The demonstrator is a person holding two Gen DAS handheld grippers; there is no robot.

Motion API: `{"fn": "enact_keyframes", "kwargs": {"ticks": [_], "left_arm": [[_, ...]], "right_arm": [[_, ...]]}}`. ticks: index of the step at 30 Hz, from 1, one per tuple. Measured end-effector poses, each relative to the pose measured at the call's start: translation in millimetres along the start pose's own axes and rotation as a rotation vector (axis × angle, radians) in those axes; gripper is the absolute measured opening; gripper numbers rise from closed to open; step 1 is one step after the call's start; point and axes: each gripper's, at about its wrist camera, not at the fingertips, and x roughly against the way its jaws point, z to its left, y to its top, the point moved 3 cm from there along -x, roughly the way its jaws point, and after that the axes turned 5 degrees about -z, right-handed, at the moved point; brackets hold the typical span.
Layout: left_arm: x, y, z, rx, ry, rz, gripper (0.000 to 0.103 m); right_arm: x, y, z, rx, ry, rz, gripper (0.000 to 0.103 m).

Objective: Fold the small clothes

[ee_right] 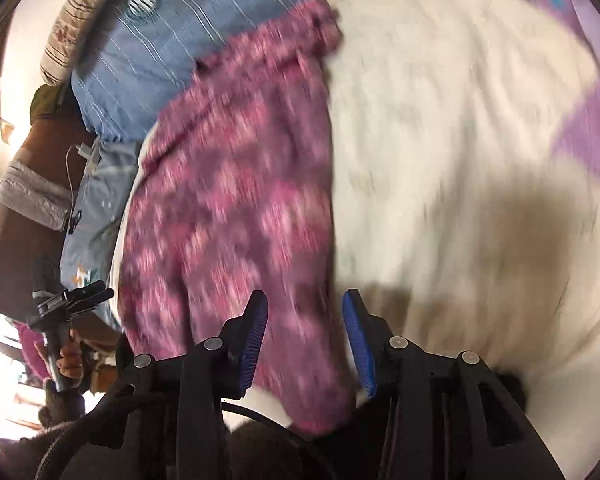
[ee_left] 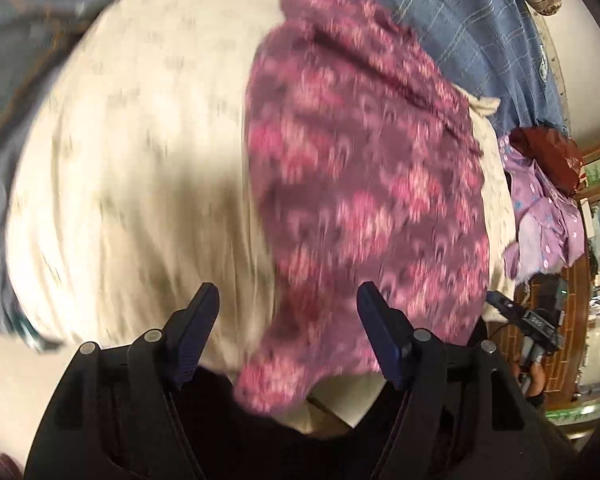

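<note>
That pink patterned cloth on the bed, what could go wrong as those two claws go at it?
Both pictures are blurred, so aim may be off. The left gripper and right gripper are open above the pink cloth, and could pinch the cream sheet along with it. The cloth's near end droops over the bed edge, so it might slip off.

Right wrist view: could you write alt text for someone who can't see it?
A blurred fisheye shot looks down on a pink-and-maroon patterned garment lying on a cream sheet. The right hand-held gripper, blue-padded fingers apart, hovers at the garment's near end. At far left, a hand holds the left hand-held gripper.
</note>
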Motion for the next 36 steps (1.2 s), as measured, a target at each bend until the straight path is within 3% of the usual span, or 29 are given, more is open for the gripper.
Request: {"fn": "enact_keyframes", "kwargs": {"ticks": [4, 12, 16, 17, 19, 20, 21, 25, 29, 36], "left_arm": [[-9, -21, 1, 0.011, -0.017, 0.029, 0.071], [-31, -42, -8, -0.036, -0.004, 0.085, 0.073], [-33, -45, -17, -0.061, 0.024, 0.037, 0.073], [-31, -46, -17, -0.065, 0.023, 0.016, 0.070], [-30, -47, -19, -0.054, -0.010, 0.013, 0.036], [-31, -47, -18, -0.031, -0.044, 0.038, 0.010], [-30, -47, -17, -0.007, -0.072, 0.049, 0.005], [-12, -36, -17, 0.055, -0.158, 0.008, 0.005], [17, -10, -27, 0.066, -0.209, -0.089, 0.005], [33, 66, -39, 0.072, -0.213, -0.196, 0.005]], "right_arm": [[-8, -23, -5, -0.046, 0.042, 0.068, 0.042], [-34, -29, 9, 0.019, 0.056, 0.117, 0.047], [-38, -28, 4, 0.015, 0.047, 0.113, 0.045], [-38, -28, 5, 0.033, 0.037, 0.107, 0.039], [-37, -33, 13, 0.092, 0.017, 0.098, 0.014], [-38, -36, 20, 0.106, 0.035, 0.092, 0.008], [-35, -37, 24, 0.109, 0.058, 0.084, 0.008], [-17, -31, 29, 0.066, 0.171, 0.040, 0.008], [5, -12, 34, 0.020, 0.283, -0.024, 0.008], [29, 48, 26, -0.066, 0.460, -0.148, 0.008]]}}
